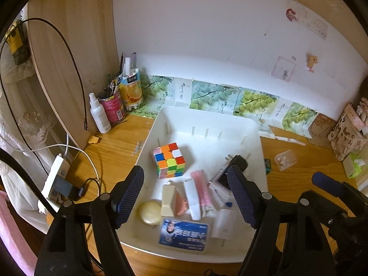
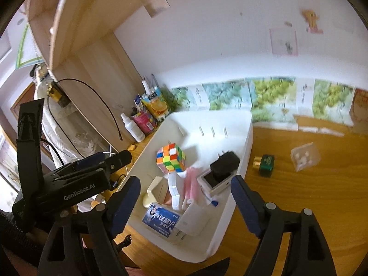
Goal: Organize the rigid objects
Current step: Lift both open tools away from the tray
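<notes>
A white tray (image 1: 207,115) (image 2: 249,135) on the wooden desk holds a colour cube (image 1: 169,159) (image 2: 171,161), a black charger (image 1: 238,162) (image 2: 224,164) resting on a white device (image 2: 215,181), a blue card box (image 1: 184,232) (image 2: 161,219), a white charger (image 1: 224,224) (image 2: 192,223), pink and cream pieces and a round cream case (image 1: 150,212). My left gripper (image 1: 185,196) hangs open above the tray's near end, holding nothing. My right gripper (image 2: 185,203) is open and empty over the tray's near right corner. A green battery (image 2: 265,164) and a clear plastic box (image 1: 285,159) (image 2: 304,157) lie on the desk to the tray's right.
A spray bottle (image 1: 99,115), a red can of pens (image 1: 112,108) and an orange carton stand in the back left corner. A power strip (image 1: 55,177) with cables lies at the left edge. Patterned bags (image 1: 347,135) stand at the far right. A wooden side panel rises on the left.
</notes>
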